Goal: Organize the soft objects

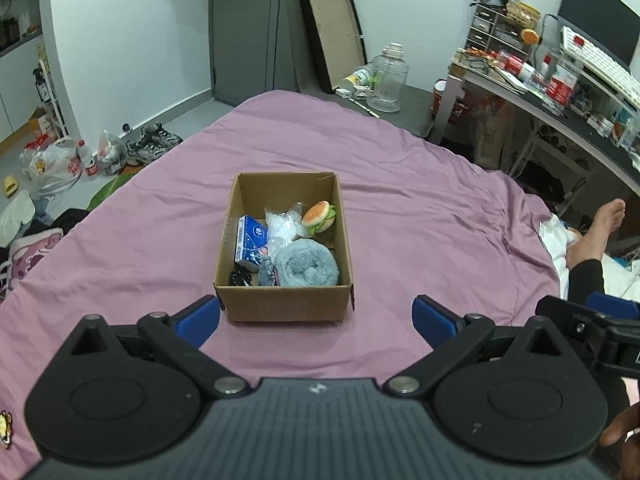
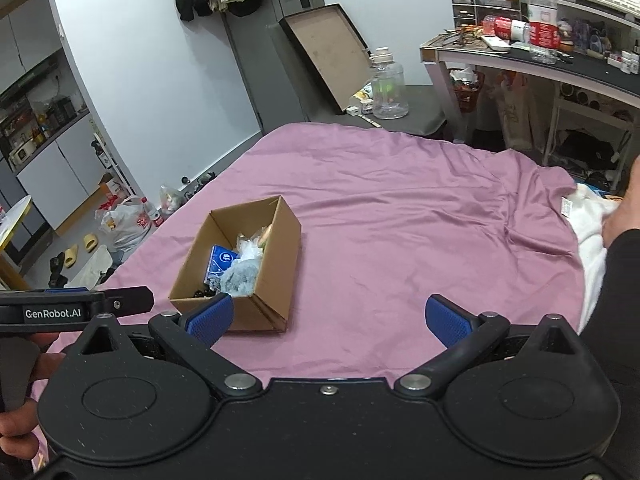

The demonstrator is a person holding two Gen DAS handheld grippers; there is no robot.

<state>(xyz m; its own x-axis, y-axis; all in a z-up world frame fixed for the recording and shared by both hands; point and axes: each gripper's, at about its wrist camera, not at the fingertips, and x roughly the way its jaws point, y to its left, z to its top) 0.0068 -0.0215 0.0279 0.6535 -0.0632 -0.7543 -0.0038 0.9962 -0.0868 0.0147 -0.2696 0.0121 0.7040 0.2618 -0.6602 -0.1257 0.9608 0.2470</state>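
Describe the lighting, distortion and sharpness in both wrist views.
Left wrist view: even indoor light, only a soft shadow inside the cardboard box; strong fisheye bending at the desk edge; the burger plush is sharp. Right wrist view: same flat light, no glare on the purple bedsheet; walls curve, corners go dark.

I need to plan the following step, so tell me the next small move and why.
Probably ease the left hand-held gripper forward and down into the cardboard box, toward the fluffy blue-grey roll at its near end. Both grippers are open and empty; the box sits straight ahead of the left one, while the right hand-held gripper faces bare purple sheet beside it.
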